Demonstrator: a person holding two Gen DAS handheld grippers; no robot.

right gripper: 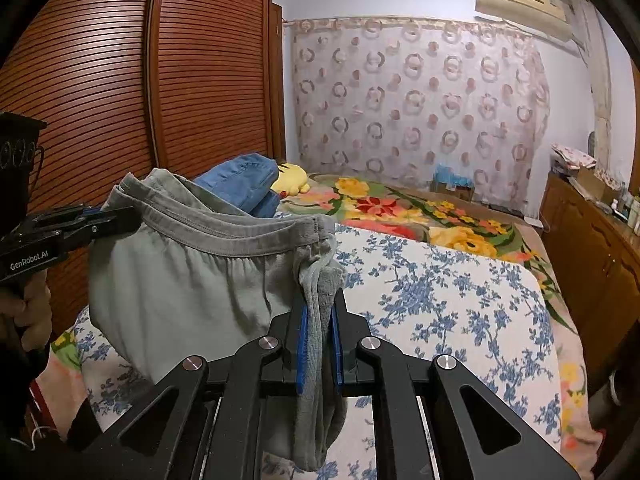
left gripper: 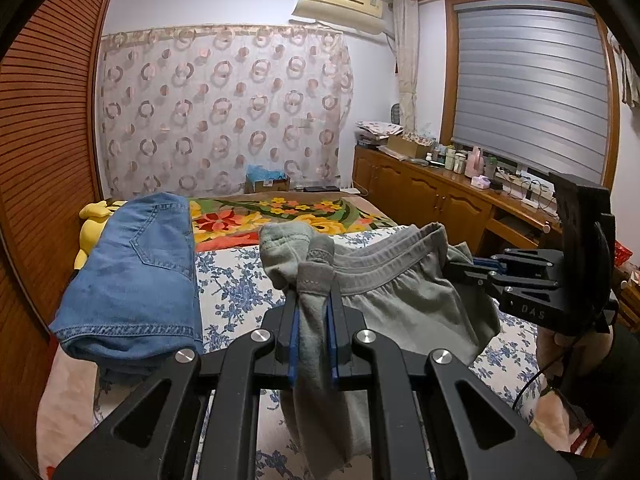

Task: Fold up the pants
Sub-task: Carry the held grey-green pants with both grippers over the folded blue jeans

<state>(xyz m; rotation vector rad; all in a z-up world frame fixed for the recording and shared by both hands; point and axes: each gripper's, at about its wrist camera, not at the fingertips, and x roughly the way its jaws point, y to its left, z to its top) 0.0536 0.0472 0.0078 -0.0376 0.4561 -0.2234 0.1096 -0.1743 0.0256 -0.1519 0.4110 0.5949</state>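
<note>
Grey pants [left gripper: 400, 300] hang above the bed, stretched by the waistband between both grippers. In the left wrist view my left gripper [left gripper: 314, 294] is shut on one bunched end of the waistband, with cloth hanging down between its blue pads. My right gripper [left gripper: 452, 270] holds the other end at the right, with a hand behind it. In the right wrist view the grey pants [right gripper: 180, 288] spread to the left. My right gripper [right gripper: 318, 304] is shut on their near end and my left gripper [right gripper: 132, 218] pinches the far end. The legs hang out of sight below.
Folded blue jeans [left gripper: 132, 272] [right gripper: 240, 184] lie on the bed's left side beside a yellow plush toy [left gripper: 94, 220] [right gripper: 292, 178]. The blue-flowered sheet [left gripper: 236, 280] [right gripper: 440, 292] lies under the pants. Louvred wardrobe doors [right gripper: 100, 100] stand left, a cluttered wooden cabinet [left gripper: 432, 196] right.
</note>
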